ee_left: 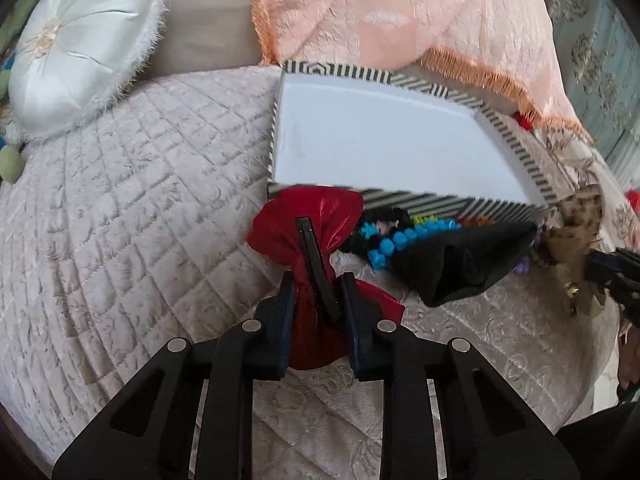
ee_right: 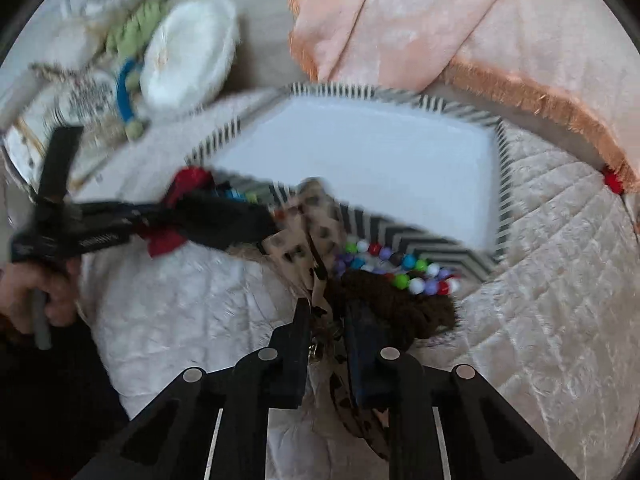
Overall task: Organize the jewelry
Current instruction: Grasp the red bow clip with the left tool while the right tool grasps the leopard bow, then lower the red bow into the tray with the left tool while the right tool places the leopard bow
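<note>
Here, glossy red bow (ee_left: pixel 320 236) on black clip (ee_left: pixel 316 264).

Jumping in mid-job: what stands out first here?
The striped tray, white inside, sits on the quilt. At its near edge the left claw pinches a red bow, while the right claw pinches a spotted bow beside bright beads.

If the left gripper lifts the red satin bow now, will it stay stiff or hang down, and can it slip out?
The red satin bow probably droops: its wings are soft, creased fabric. The black clip on its back looks rigid, so the middle should keep its shape. The left gripper pinches the knot and clip; glossy satin may slide, but the clip likely helps. It seems light.
</note>
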